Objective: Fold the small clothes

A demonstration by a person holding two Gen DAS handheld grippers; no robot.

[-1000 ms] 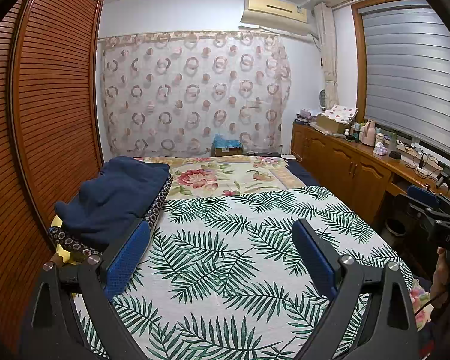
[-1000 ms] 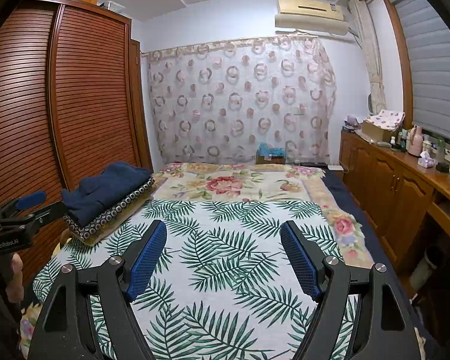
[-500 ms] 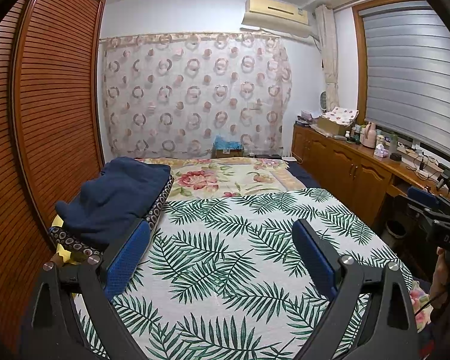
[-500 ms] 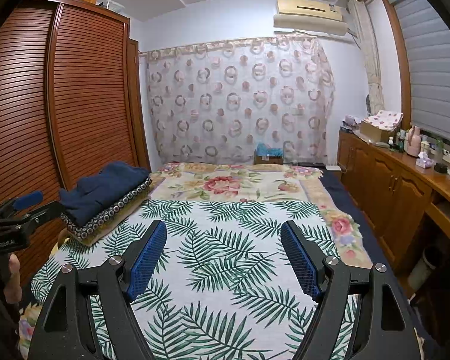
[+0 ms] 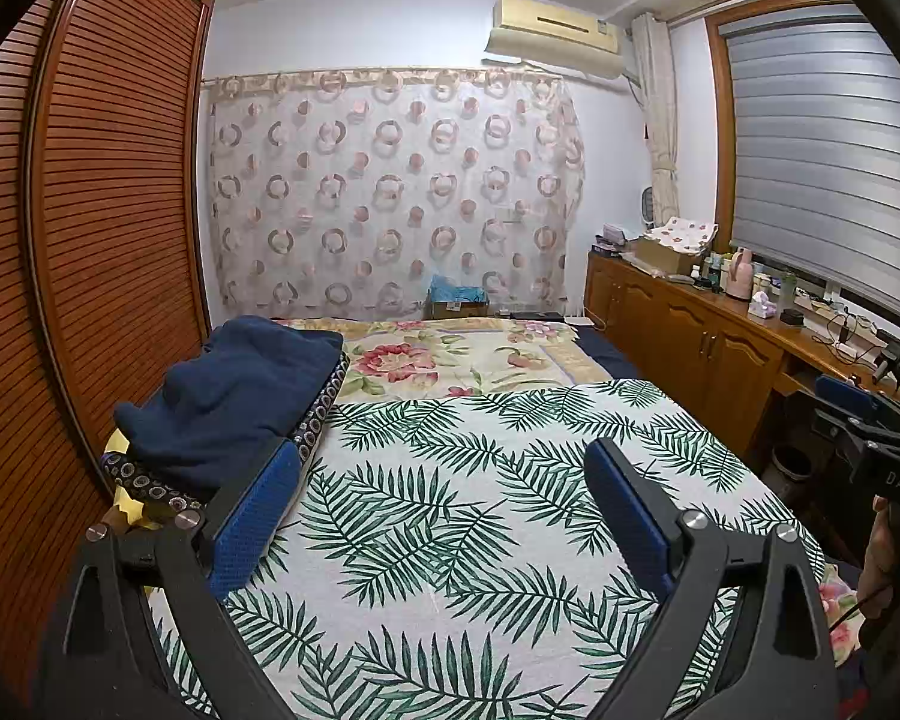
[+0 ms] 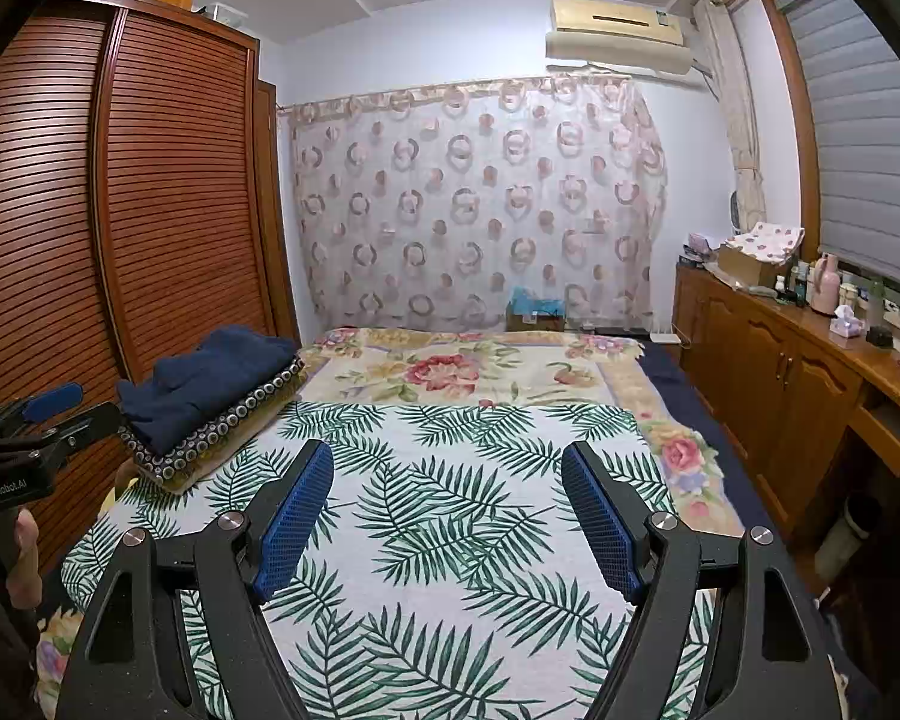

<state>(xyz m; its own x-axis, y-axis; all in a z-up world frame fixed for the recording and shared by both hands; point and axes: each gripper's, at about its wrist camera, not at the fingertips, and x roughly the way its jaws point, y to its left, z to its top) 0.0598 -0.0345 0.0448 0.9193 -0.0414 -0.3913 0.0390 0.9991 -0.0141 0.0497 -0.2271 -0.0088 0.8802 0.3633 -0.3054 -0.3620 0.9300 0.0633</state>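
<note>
Navy clothes (image 5: 228, 396) stacked bedside – louvred wardrobe (image 5: 102, 252) behind, seemingly close.

Bed (image 5: 480, 540): palm-leaf cover, folded clothes stack (image 5: 228, 402) left.

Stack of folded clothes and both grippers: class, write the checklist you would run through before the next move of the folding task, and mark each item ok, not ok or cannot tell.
1. left gripper open, nothing between its pads: ok.
2. right gripper open, nothing between its pads: ok.
3. Folded stack lies at the bed's left edge with the navy garment on top, clear of both grippers: ok.
4. Palm-leaf sheet lies flat as a folding surface: ok.
5. An unfolded small garment within reach: not ok, none shows on the sheet.
6. More clothes waiting outside the views: cannot tell.
</note>
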